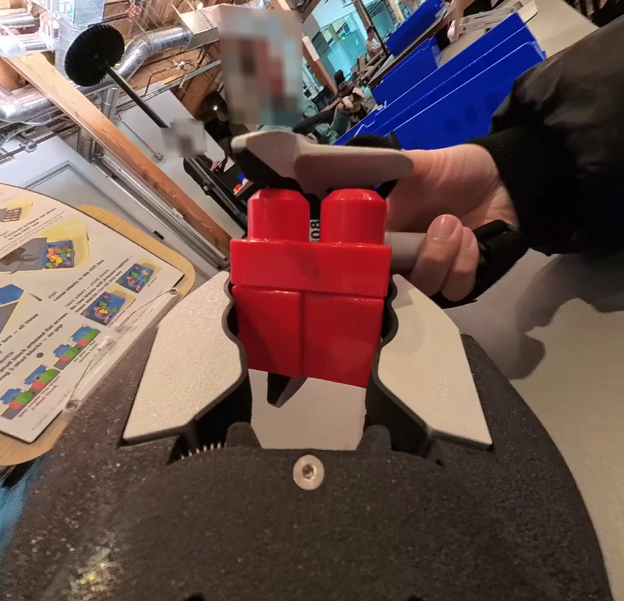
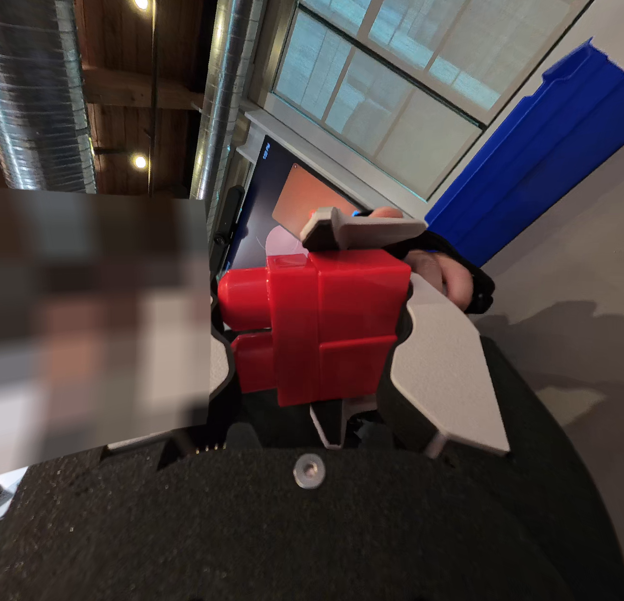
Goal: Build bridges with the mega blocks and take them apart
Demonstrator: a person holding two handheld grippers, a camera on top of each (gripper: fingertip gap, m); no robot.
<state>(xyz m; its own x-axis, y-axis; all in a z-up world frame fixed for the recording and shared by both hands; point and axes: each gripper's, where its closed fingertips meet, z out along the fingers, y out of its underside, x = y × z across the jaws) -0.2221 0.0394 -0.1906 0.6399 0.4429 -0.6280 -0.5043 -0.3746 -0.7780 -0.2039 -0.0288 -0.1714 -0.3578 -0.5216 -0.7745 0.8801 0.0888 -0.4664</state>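
Note:
A red mega block piece (image 1: 310, 301) with two round studs pointing away is clamped between the pale fingers of my left gripper (image 1: 310, 297), held in the air. My right gripper grips the same piece crosswise: one of its fingers (image 1: 337, 161) lies over the studs and the other shows under the piece. In the right wrist view the red piece (image 2: 337, 321) sits between the fingers of my right gripper (image 2: 314, 314), studs pointing left. A left gripper finger (image 2: 358, 230) rests on top of it. A seam crosses the red body.
A hand (image 1: 449, 233) in a dark sleeve holds the right gripper. Blue bins (image 1: 456, 88) stand on the grey table (image 1: 574, 416) behind it. An instruction sheet (image 1: 67, 297) lies on a wooden board at left. A blue bin (image 2: 540, 166) and a screen (image 2: 266, 220) show behind. Some 5 centimetres of space lies between my two pairs of fingers.

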